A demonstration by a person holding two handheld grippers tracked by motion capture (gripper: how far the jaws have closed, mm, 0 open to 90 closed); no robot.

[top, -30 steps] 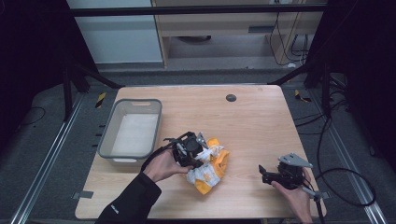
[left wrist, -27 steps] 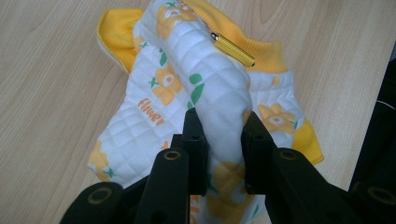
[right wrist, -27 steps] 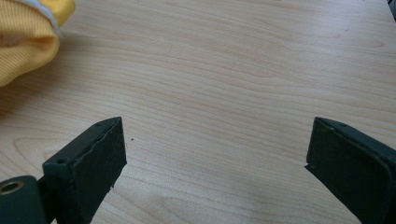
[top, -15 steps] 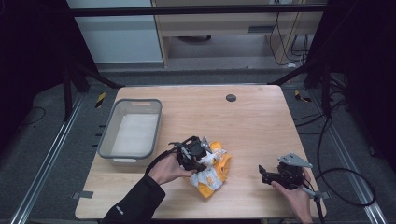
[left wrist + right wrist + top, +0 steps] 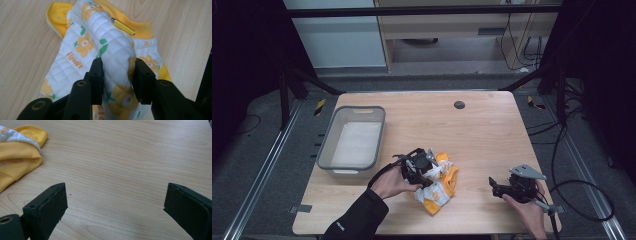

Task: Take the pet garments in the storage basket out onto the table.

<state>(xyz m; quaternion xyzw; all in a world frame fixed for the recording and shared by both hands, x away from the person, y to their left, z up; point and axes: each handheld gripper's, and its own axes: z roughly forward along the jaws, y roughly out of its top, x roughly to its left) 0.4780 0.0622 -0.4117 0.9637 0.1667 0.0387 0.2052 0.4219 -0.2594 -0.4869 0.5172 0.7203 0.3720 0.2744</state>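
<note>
Quilted cloth garment [image 5: 110, 50], soft and matt, white with printed orange flowers and ribbed yellow knit trim. Small brass-coloured metal piece [image 5: 123, 26] at the collar, shiny and finely ridged. Pale wood table [image 5: 482, 130], smooth, visible grain, light sheen. Grey plastic bin [image 5: 328, 145], translucent, dull. Left tongs [image 5: 116, 75] and right tongs [image 5: 115, 202]: black plastic, matt, slightly rough-edged.

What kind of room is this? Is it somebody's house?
Probably not a house: it looks like a lab or workshop for recording. The wooden table stands in a dark metal frame, loose cables trail over the floor, and hand-held grippers work on it.
</note>
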